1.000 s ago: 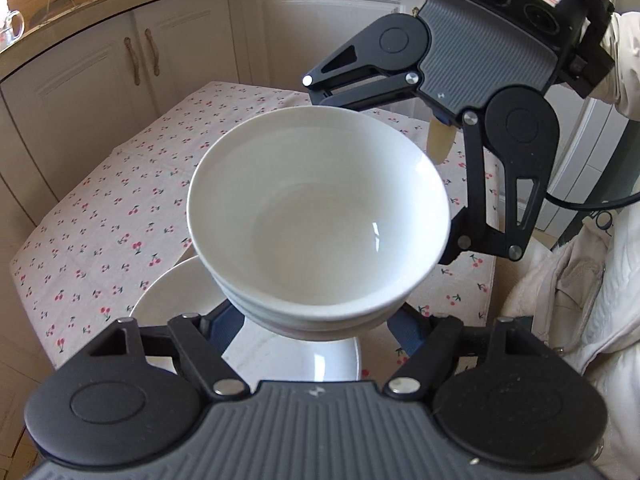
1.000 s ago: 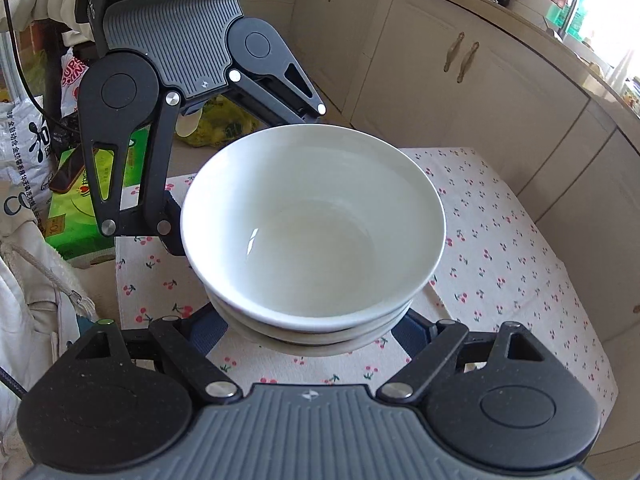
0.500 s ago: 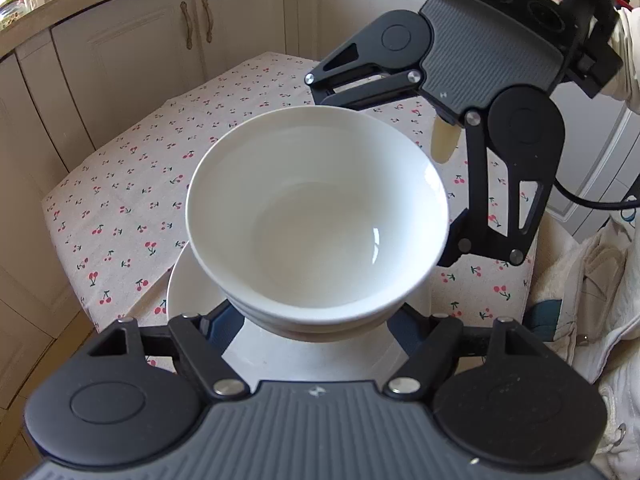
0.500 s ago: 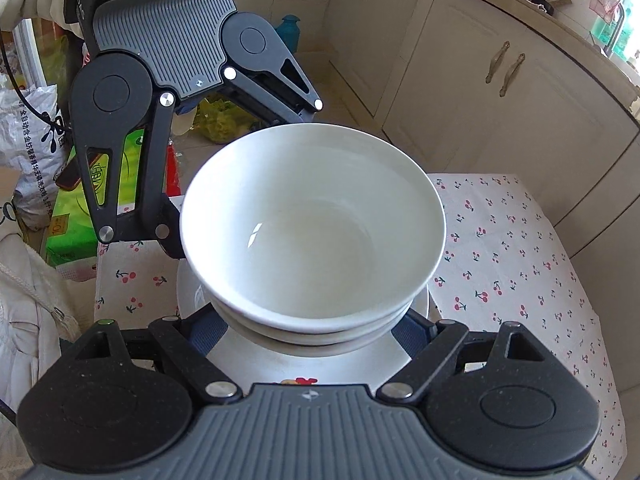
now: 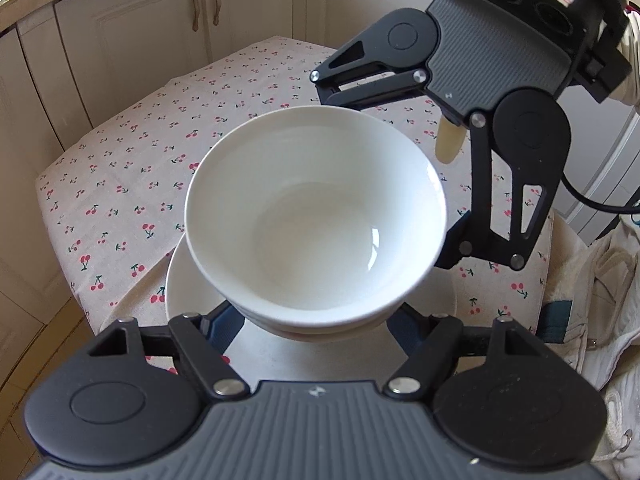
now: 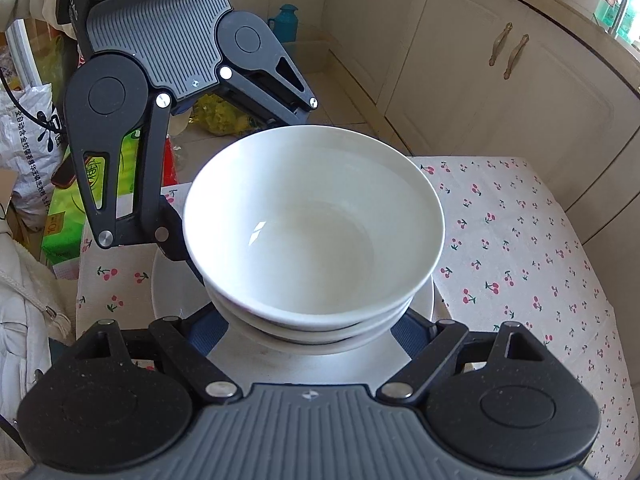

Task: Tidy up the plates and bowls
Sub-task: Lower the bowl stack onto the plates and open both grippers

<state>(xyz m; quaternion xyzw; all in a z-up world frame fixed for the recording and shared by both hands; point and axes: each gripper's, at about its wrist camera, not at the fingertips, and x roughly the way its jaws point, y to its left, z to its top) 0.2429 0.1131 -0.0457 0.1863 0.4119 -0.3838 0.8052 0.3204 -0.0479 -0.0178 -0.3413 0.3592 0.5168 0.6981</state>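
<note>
cabinets (image 5: 132, 40) at 10-12 o'clock | desk (image 5: 132, 184) in cherry cloth, 9 o'clock | plate (image 5: 188, 280) on desk under bowl stack (image 5: 316, 216), centre | left hand-held gripper (image 5: 316, 320) and right hand-held gripper (image 6: 316, 320) both clamped on stack from opposite sides | bags (image 6: 28, 148) on floor, 9 o'clock

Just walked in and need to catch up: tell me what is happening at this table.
A person is handling a stack of white bowls with two hand-held grippers, one on each side. The left gripper and the right gripper both clamp the lower part of the stack from opposite sides. The stack sits directly over a white plate on the cherry-print tablecloth; whether it already rests on the plate cannot be told.
</note>
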